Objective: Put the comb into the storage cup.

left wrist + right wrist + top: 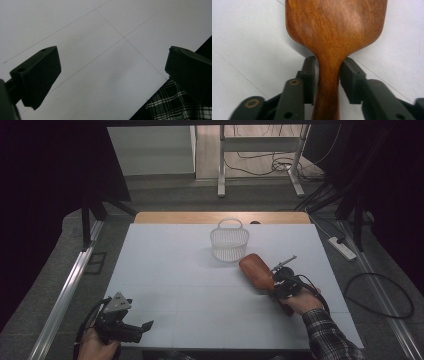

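The right tongs grip the neck of a wooden paddle near the table's right edge, while the left tongs stand open at the near left corner.

My desk has a pale white top marked with thin seam lines, and a strip of wood runs along its far edge. A small white mesh basket with a loop handle stands upright on it, near the far edge at centre.
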The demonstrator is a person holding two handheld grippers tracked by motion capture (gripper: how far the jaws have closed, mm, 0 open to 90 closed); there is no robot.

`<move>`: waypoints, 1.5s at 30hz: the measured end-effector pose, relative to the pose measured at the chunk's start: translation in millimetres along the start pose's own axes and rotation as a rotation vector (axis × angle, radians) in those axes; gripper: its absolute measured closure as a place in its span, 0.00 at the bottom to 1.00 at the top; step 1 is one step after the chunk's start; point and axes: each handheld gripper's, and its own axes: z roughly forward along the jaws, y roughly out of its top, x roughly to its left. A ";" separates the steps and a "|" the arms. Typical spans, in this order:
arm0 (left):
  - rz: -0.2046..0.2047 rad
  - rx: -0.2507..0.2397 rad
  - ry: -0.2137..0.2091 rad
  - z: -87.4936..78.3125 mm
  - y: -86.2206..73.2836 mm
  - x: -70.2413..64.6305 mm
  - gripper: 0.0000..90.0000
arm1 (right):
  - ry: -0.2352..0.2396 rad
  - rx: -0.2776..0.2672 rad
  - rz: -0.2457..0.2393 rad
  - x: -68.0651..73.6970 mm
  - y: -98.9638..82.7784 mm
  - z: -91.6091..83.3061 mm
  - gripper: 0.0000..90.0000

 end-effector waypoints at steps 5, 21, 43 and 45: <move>0.002 0.002 0.001 0.2 0.1 -0.3 0.01 | 0.005 0.009 0.024 -1.4 -0.1 -0.1 0.78; 0.002 0.000 -0.001 0.1 0.1 -0.1 0.01 | 0.028 -0.045 0.087 -1.1 -6.3 -3.3 0.80; -0.057 -0.044 -0.014 -3.6 -1.6 5.2 0.00 | 0.068 -0.189 0.104 2.1 -15.4 -30.7 0.80; -0.063 -0.045 -0.019 -3.8 -1.6 6.1 0.00 | 0.069 -0.201 0.103 3.0 -15.8 -33.7 0.80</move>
